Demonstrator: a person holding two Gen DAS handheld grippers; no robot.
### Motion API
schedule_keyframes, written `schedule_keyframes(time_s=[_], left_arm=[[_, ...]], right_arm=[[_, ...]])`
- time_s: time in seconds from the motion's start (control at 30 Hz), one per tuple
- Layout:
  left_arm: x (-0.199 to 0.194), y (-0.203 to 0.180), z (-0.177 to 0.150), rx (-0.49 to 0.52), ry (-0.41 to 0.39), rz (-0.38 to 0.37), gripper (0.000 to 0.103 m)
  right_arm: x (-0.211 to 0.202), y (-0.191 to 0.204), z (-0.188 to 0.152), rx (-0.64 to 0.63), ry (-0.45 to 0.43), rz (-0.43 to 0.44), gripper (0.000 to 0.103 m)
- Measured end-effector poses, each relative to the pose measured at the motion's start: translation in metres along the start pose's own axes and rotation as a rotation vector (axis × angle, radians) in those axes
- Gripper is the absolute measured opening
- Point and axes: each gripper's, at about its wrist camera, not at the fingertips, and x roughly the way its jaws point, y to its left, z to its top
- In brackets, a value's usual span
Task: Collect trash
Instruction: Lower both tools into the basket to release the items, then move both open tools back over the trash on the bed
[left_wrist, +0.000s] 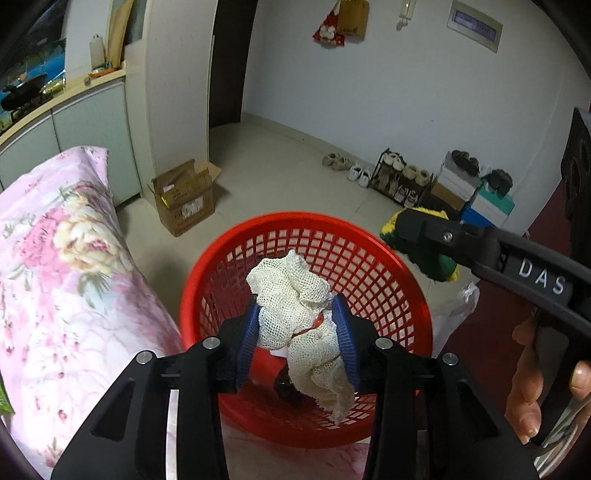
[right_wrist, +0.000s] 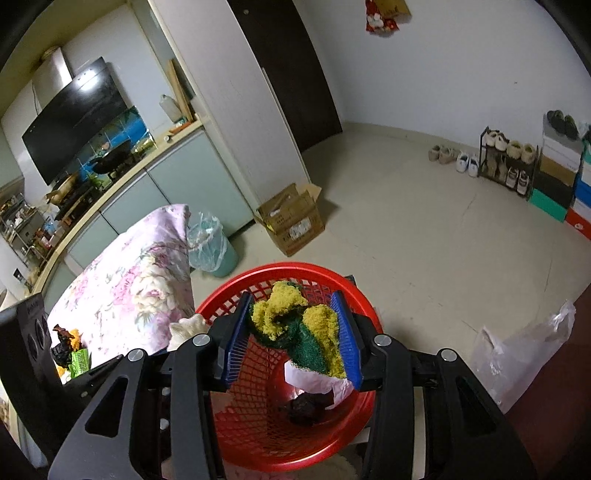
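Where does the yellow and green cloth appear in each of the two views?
Left wrist view: the yellow and green cloth is at the right, beyond the basket rim, in the right gripper.
Right wrist view: low centre, between blue pads.
Shared landmark: the red basket.

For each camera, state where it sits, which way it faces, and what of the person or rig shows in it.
Left wrist: on the left gripper, facing down into the red basket; its fingers hold a white mesh cloth; the right gripper and a hand show.
Right wrist: on the right gripper, facing the basket; its fingers hold a yellow-green cloth.
Shared: basket, floral pillow, cardboard box.
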Motion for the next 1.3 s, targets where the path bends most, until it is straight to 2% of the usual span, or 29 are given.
schedule_keyframes(time_s=[0.1, 0.17, 0.33, 0.6, 0.97, 1.03, 1.1, 1.3], left_arm=[[0.003, -0.002, -0.002, 0.004, 0.002, 0.009, 0.05], [0.002, -0.002, -0.003, 0.009, -0.012, 0.018, 0.064], [-0.01, -0.002, -0.003, 0.015, -0.046, 0.045, 0.077], [-0.04, 0.01, 0.0, -0.004, -0.104, 0.102, 0.081], [-0.095, 0.023, -0.01, -0.032, -0.202, 0.191, 0.084], [-0.105, 0.026, -0.013, -0.035, -0.217, 0.205, 0.085], [-0.117, 0.03, -0.017, -0.047, -0.23, 0.212, 0.086], [-0.147, 0.046, -0.029, -0.085, -0.261, 0.253, 0.087]], right_arm=[[0.004, -0.003, -0.001, 0.015, 0.012, 0.0, 0.052], [0.003, -0.007, -0.002, 0.028, 0.013, 0.004, 0.057], [-0.004, -0.013, -0.004, 0.046, 0.008, 0.002, 0.061], [-0.022, -0.013, -0.009, 0.042, -0.018, 0.001, 0.061], [-0.045, 0.007, -0.018, -0.023, -0.08, 0.02, 0.062], [-0.05, 0.012, -0.02, -0.036, -0.089, 0.03, 0.063], [-0.053, 0.016, -0.022, -0.042, -0.094, 0.036, 0.069], [-0.055, 0.031, -0.026, -0.064, -0.089, 0.059, 0.07]])
